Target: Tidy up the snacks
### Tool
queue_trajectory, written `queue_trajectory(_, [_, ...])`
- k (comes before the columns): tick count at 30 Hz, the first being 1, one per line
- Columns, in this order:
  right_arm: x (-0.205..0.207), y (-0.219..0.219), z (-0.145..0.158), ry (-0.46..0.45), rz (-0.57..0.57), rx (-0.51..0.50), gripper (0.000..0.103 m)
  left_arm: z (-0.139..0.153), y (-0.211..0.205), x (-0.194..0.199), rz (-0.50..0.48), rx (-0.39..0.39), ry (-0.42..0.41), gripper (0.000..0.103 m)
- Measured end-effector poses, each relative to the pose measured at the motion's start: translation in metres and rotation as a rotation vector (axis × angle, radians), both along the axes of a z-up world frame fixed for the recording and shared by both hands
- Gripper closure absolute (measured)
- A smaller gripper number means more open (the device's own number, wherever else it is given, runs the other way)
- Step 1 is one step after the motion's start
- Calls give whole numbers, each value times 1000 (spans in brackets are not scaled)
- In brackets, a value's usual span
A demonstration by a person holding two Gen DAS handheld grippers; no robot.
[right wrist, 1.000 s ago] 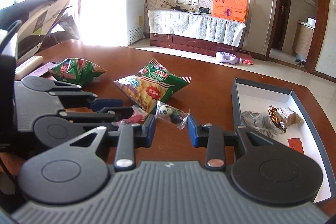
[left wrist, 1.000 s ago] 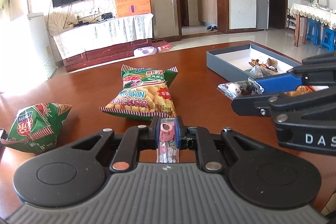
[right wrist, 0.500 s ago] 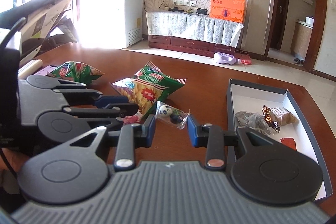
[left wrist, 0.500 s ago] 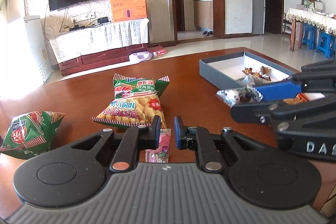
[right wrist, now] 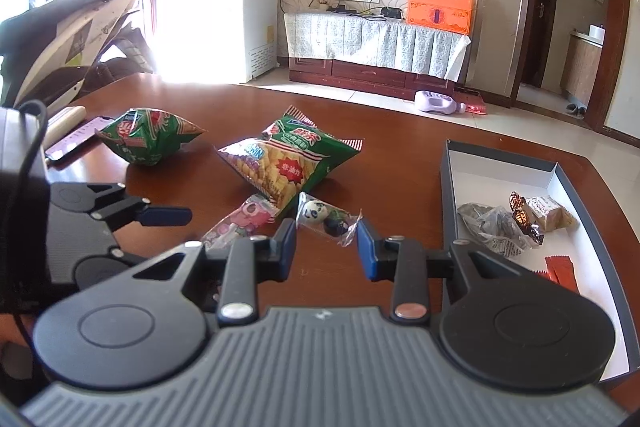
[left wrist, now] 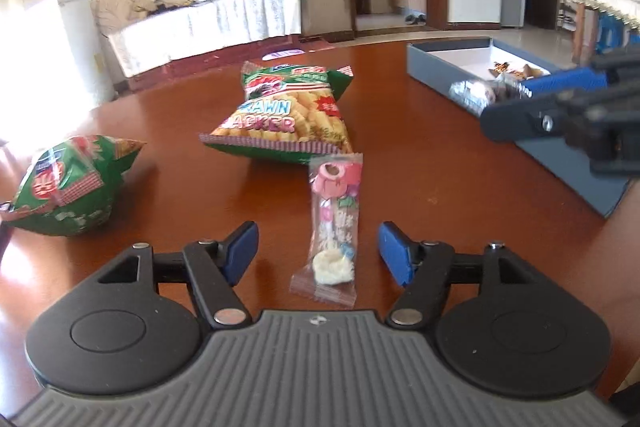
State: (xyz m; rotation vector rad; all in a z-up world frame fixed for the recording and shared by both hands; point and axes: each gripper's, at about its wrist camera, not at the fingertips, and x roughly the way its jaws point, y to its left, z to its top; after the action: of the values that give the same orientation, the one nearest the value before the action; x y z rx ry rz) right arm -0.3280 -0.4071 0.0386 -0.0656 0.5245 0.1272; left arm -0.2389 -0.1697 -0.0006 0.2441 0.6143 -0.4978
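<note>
Sunlight is shining across the brown table (left wrist: 420, 163), where a green prawn cracker bag (left wrist: 286, 117) and a second green bag (left wrist: 70, 185) are lying near a grey box (right wrist: 450, 187) that is holding a few small sweets. Nearest the camera, the left gripper (left wrist: 316, 247) is opening its blue jaws, and the pink candy packet (left wrist: 332, 223) is lying flat on the table between them with neither pad touching it. Over by the box, the right gripper (right wrist: 326, 247) is sitting partly open with nothing clamped, and the clear panda candy packet (right wrist: 326, 217) is resting just beyond its tips.

Snacks, tray (grey) on table (left wrist: 420, 179)
</note>
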Motion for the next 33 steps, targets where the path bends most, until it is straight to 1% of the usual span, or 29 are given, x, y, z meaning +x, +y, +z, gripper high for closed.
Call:
queue_trajectory(2, [0,-1,0,-1,-1,1,67,1,-3,7,-19,-3,29,31])
queue_trajectory(4, [0,-2,1,-1,-2,4,67,4,-9,12,-25,21,5,31])
queue_trajectory(5, [1,-2,0,2,-3,6,67,5,-12,13,-32,35,-1,33])
queue_trajectory(6, [1,-2,-1,5,-2,6,67,5,-12,15,-37,29,7,38])
queue_trajectory(7, [2,-1,-2,9,0,2,67,4,-12,16,-44,19,30,57])
queue_trajectory(8, [2,-1,-2,12,2,-2,67,4,-10,16,-60,-11,44,74])
queue_trajectory(10, [3,-1,-3,17,4,-5,67,4,-7,14,-80,-29,60,86])
queue_trajectory(11, [3,-1,-3,15,2,-3,67,4,-4,13,-82,-36,63,89])
queue_trajectory(13, [2,-1,-1,7,-1,7,67,7,2,11,-84,-68,64,91])
queue_trajectory(16, [1,-2,1,-4,-1,10,67,18,3,4,-83,-80,3,91])
queue_trajectory(18, [-1,-2,2,-10,-3,9,67,23,-1,4,-78,-94,-22,91])
queue_trajectory(24, [-8,-11,8,-43,-37,11,67,37,-24,-5,-109,-50,-96,91])
queue_trajectory(30, [-13,-23,14,-79,-76,12,67,48,-47,-1,-109,-46,-144,91])
queue_trajectory(33, [-13,-32,15,-88,-100,11,67,50,-58,4,-118,-60,-142,91])
